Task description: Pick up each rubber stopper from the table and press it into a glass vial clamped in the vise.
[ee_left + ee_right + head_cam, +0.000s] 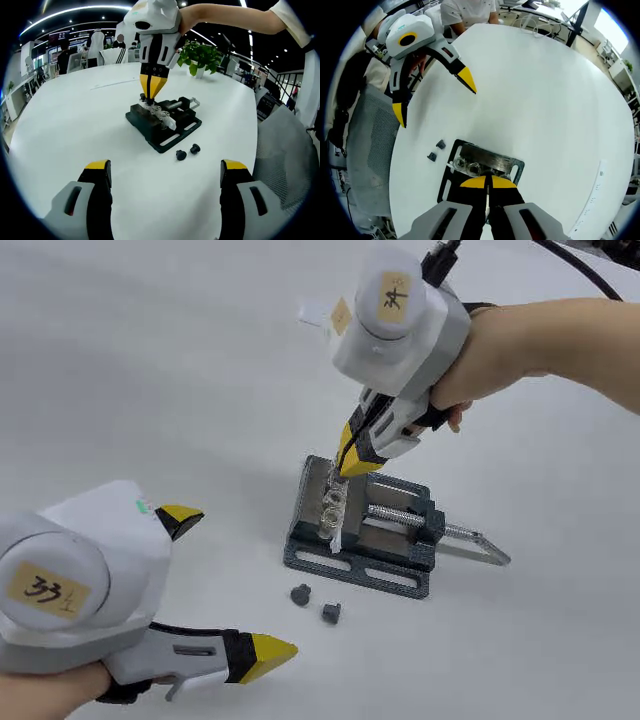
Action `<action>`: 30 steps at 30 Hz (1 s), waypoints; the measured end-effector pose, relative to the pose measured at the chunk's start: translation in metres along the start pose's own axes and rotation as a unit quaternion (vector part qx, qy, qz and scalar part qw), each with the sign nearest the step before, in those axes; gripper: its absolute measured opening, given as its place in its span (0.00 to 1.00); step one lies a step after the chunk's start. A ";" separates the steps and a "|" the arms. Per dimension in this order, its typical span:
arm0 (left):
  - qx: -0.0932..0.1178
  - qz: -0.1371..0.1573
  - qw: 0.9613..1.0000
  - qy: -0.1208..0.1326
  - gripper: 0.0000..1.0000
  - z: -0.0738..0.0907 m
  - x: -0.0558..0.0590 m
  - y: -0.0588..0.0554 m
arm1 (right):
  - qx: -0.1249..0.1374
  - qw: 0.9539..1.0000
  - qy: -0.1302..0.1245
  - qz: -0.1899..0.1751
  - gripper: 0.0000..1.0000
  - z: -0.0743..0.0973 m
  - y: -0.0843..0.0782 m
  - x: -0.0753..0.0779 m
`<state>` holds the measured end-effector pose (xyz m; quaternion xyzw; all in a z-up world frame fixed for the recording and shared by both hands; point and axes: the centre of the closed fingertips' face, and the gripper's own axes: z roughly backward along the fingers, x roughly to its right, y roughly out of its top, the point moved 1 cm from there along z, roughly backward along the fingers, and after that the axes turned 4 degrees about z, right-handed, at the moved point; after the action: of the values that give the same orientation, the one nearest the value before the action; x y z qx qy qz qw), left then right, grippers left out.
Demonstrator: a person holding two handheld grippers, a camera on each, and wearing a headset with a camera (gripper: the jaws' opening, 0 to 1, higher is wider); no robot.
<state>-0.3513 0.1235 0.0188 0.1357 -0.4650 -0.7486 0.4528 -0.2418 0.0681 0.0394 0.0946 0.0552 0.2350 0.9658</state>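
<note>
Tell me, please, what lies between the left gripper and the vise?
Two rubber stoppers lie on the table between the left gripper and the vise, plain in the left gripper view.

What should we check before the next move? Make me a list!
1. Glass vials clamped in the vise: ok.
2. Right gripper shut, tips down at the vials: ok.
3. What those tips hold: cannot tell, hidden.
4. Left gripper open and apart from the vise: ok.
5. Two rubber stoppers lying on the table beside the vise, nothing on top of them: ok.
</note>
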 end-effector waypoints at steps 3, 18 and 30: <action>0.000 0.001 1.000 0.001 0.89 0.001 -0.001 0.000 | 0.003 1.000 -0.001 -0.011 0.00 0.001 -0.002 -0.001; 0.002 0.002 1.000 0.003 0.88 0.003 0.001 -0.001 | -0.030 0.999 -0.009 -0.022 0.00 -0.004 0.001 0.004; 0.011 -0.012 1.000 0.001 0.88 0.008 0.007 0.015 | 0.004 0.997 -0.017 -0.072 0.00 -0.003 -0.002 0.006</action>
<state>-0.3522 0.1200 0.0369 0.1475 -0.4711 -0.7487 0.4424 -0.2360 0.0693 0.0358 0.0980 0.0463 0.1634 0.9806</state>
